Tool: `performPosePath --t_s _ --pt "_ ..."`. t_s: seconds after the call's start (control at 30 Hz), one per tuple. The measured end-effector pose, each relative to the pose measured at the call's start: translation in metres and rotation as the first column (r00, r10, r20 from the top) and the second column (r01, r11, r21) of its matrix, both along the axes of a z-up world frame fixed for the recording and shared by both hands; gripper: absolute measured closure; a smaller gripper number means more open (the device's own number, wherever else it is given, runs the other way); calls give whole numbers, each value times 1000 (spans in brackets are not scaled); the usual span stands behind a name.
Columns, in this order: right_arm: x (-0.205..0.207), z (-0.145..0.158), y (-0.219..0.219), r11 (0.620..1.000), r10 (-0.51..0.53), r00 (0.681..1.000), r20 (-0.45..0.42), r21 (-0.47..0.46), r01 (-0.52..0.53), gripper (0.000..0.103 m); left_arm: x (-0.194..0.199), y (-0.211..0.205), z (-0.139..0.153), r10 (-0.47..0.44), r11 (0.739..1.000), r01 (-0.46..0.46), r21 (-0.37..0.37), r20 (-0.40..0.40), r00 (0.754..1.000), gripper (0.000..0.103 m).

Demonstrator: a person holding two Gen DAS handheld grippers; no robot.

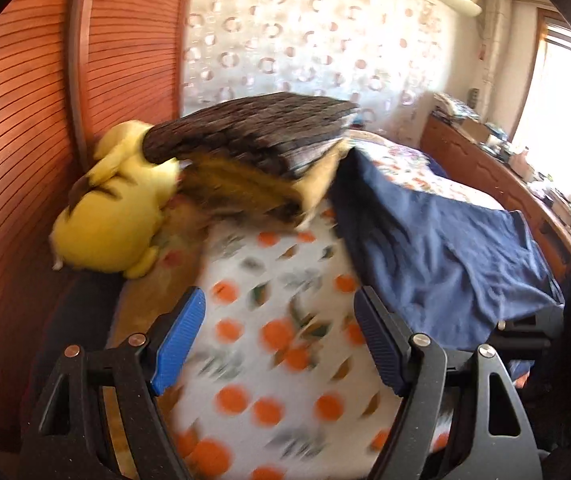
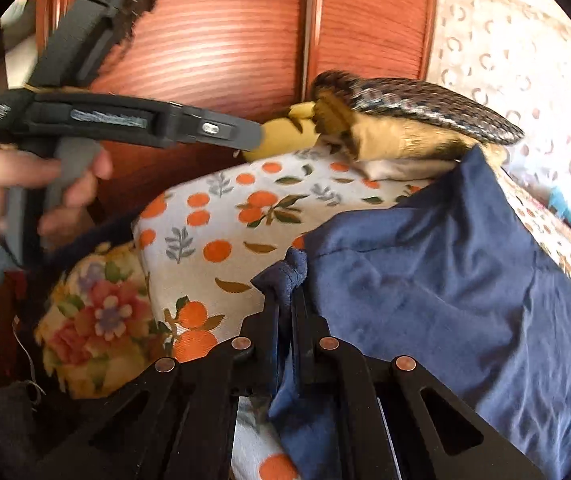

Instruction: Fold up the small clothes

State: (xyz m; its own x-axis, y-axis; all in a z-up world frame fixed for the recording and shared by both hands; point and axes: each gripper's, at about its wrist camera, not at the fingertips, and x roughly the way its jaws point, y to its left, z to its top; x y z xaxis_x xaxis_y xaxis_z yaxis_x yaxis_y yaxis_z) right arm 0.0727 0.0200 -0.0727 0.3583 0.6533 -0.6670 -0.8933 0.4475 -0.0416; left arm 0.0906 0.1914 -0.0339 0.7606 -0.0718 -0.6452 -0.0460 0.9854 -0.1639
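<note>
A navy blue garment lies on the bed with the orange-print sheet, to the right in the left wrist view. My left gripper is open and empty above the sheet, left of the garment. In the right wrist view my right gripper is shut on a bunched corner of the navy garment, which spreads up and right from it. The left gripper's body shows at the upper left there, held in a hand.
A yellow plush toy and a dark knitted cushion lie at the bed's head against the red-brown wooden wardrobe. A floral cloth hangs at the bed's left edge. A cluttered wooden side unit runs along the right.
</note>
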Motion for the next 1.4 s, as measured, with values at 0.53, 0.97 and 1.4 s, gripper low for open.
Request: performPosePath --t_s 0.53,0.97,1.4 --pt "-13 3 -62 979 -124 992 -33 161 127 98 126 -82 -13 -197 980 199 -3 -149 969 26" --pt "-14 1 -92 961 -182 982 -42 204 186 98 148 -109 -25 -239 971 235 -48 -242 940 90" --pt "-50 36 -213 872 -348 937 -38 353 338 99 133 -258 75 -470 881 473 29 -66 880 93"
